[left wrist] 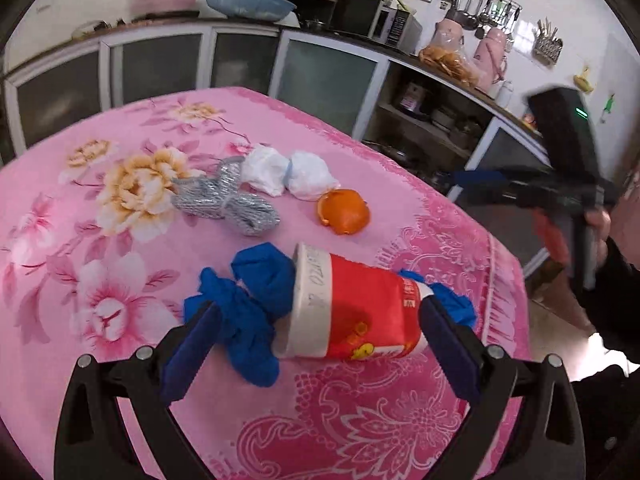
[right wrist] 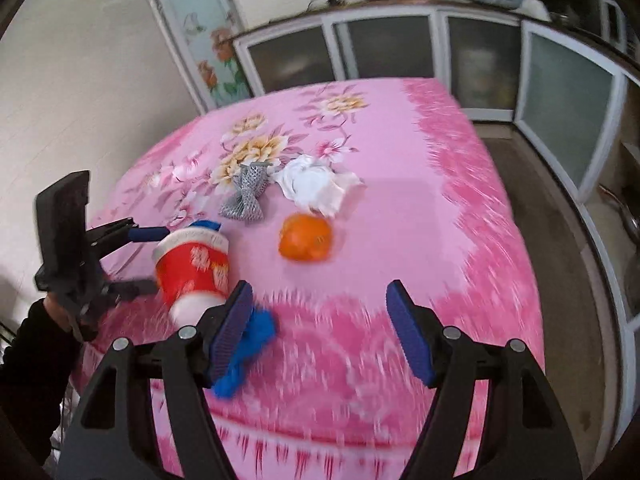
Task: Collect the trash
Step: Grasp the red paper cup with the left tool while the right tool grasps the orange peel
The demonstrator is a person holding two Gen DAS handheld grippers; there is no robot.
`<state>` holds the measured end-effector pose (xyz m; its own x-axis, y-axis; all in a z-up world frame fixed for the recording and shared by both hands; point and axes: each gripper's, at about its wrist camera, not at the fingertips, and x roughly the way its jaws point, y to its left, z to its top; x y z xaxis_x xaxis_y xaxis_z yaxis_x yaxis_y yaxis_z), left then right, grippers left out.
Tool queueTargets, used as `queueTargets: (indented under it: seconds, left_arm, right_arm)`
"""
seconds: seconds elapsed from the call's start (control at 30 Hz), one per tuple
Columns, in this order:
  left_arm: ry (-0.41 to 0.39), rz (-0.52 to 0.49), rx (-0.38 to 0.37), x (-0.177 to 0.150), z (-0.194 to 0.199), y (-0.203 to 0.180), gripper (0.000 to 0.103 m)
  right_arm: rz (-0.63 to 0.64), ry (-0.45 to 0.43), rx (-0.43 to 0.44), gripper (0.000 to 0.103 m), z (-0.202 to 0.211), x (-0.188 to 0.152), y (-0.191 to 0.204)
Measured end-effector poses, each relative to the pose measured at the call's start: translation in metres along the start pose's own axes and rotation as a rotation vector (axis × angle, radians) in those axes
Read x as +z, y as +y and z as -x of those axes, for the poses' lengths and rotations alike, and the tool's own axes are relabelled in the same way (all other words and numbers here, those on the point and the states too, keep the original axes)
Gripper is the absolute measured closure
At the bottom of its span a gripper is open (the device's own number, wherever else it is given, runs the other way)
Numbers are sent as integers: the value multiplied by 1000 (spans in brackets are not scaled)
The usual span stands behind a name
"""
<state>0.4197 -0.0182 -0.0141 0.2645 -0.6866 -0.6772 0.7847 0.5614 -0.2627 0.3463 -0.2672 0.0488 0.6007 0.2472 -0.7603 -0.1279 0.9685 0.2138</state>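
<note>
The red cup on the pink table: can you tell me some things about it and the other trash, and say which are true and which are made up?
1. The red cup lies on its side. True.
2. The orange peel is inside the cup. False: it lies on the pink tablecloth, apart from the cup.
3. The left gripper has the cup between its open fingers. True.
4. The right gripper holds the white crumpled tissue. False: it is open and empty.
5. A silver mesh bundle lies beside the tissue. True.
</note>
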Motion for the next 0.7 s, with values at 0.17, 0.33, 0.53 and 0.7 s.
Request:
queueTargets:
  seconds: [0.17, 0.33, 0.53, 0.7]
  left_arm:
    - [23, -4, -40, 2, -10, 5, 8]
    - [41, -12, -76, 5, -15, 8, 8]
    - [63, -11, -92, 7, -22, 11, 8]
    - [62, -24, -87, 8, -22, 5, 8]
  right_arm:
    - [27, 72, -10, 42, -37, 20, 9]
    - [60, 119, -2, 42, -60, 22, 20]
    - [71, 156, -15, 45, -83, 27, 27]
    - [65, 159, -17, 50, -89, 29, 29]
